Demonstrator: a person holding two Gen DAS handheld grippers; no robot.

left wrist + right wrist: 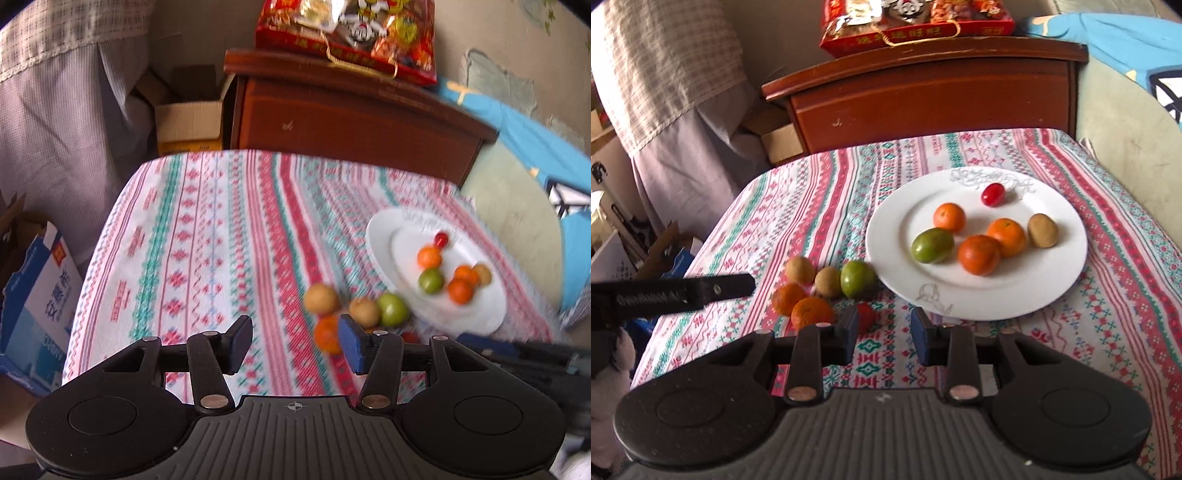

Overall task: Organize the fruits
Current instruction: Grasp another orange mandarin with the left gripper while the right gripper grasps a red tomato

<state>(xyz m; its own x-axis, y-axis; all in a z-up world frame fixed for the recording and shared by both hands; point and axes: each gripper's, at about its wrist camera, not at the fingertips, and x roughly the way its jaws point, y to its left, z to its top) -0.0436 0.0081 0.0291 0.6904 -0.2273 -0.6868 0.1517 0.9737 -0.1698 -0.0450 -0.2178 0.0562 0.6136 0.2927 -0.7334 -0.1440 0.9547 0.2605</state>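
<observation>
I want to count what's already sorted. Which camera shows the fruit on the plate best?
The right wrist view: the plate sits close and sharp, with six fruits on it. The left wrist view shows the same plate farther off, blurred, at the right.

Left wrist view motion-blurred — loose fruit and plate (384,254) smeared, skins unreadable. Orange (327,334) partly behind gripper finger (352,345). Red gift bag (347,33) cut by top edge. In right wrist view, small red fruit (866,317) half hidden behind finger (847,334) — kind unclear. Tablecloth's (798,221) near edge hidden under gripper body.
</observation>
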